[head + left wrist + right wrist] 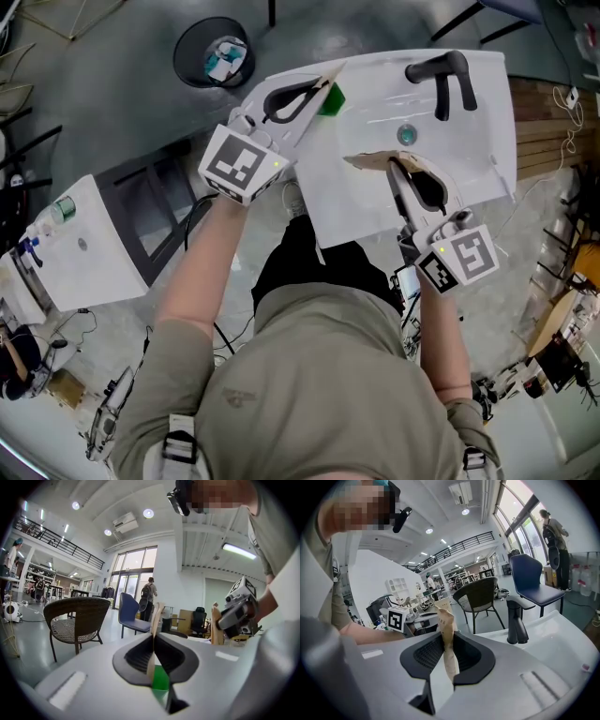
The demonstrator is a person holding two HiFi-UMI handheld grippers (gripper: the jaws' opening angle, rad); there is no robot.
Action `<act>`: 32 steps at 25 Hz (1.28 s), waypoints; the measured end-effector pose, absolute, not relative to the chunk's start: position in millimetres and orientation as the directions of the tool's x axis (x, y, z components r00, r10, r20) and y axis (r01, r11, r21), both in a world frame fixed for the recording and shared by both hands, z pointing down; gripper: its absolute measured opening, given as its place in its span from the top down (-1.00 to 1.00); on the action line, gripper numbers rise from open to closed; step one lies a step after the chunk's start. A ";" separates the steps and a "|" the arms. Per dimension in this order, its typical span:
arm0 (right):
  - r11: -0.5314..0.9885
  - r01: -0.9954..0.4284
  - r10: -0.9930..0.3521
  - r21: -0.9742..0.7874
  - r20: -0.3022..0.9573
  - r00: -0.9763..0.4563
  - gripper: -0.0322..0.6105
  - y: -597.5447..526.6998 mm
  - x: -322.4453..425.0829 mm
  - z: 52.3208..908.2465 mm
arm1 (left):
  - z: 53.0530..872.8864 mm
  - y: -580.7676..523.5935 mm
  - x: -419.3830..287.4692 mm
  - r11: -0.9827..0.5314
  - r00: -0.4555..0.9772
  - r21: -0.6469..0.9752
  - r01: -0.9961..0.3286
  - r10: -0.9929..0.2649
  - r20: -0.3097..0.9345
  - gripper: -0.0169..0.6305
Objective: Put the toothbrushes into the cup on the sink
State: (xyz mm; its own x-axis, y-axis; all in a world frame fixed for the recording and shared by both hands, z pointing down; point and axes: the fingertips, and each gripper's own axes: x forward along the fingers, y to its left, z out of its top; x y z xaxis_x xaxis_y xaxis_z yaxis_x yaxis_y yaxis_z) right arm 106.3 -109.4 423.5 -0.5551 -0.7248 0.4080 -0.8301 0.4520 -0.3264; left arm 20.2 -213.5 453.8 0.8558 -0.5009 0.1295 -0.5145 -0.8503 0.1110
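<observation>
Left gripper (153, 638) pinches 1 thin toothbrush (156, 613), right gripper (448, 634) 1 paper-wrapped toothbrush (446, 619); we judge either may swivel loose from so narrow a grip above the sink (356, 208).

Both arms are stretched forward, forearms bare. The left arm (192, 281) reaches far left and the right arm (441, 337) sits a bit nearer on the right. The left gripper (317, 89) has its jaws pinched onto a thin tan strip (154, 634). The right gripper (396, 167) is clamped on a crinkly brown paper packet (447, 641). The tips angle toward each other.
</observation>
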 end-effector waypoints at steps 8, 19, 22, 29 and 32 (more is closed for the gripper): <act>0.460 -0.827 -0.725 -0.324 0.401 -0.561 0.67 -109.0 104.4 420.3 | 457.6 -211.3 16.2 -0.844 0.851 0.127 -0.522 -0.505 0.142 0.84; 0.468 -0.822 -0.727 -0.325 0.387 -0.567 0.67 -104.6 101.5 415.7 | 453.4 -206.3 5.8 -0.829 0.841 0.151 -0.539 -0.520 0.146 0.82; 0.475 -0.818 -0.729 -0.324 0.377 -0.572 0.67 -102.3 99.9 410.0 | 448.7 -200.6 4.3 -0.826 0.839 0.153 -0.543 -0.524 0.147 0.82; 0.490 -0.811 -0.736 -0.319 0.347 -0.581 0.67 -98.1 96.3 395.4 | 439.4 -185.0 -5.5 -0.813 0.826 0.153 -0.561 -0.541 0.156 0.82; 0.500 -0.806 -0.738 -0.316 0.332 -0.588 0.67 -96.1 92.2 387.6 | 434.1 -177.4 -12.5 -0.804 0.819 0.159 -0.573 -0.553 0.156 0.82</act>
State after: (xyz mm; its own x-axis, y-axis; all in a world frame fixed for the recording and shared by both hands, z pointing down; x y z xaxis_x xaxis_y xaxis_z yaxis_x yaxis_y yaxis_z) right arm 92.2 -96.1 387.6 -0.5878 -0.7379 0.3316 -0.8062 0.5002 -0.3159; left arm -12.5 -177.4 434.1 0.8186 -0.5528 0.1558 -0.5731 -0.8040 0.1588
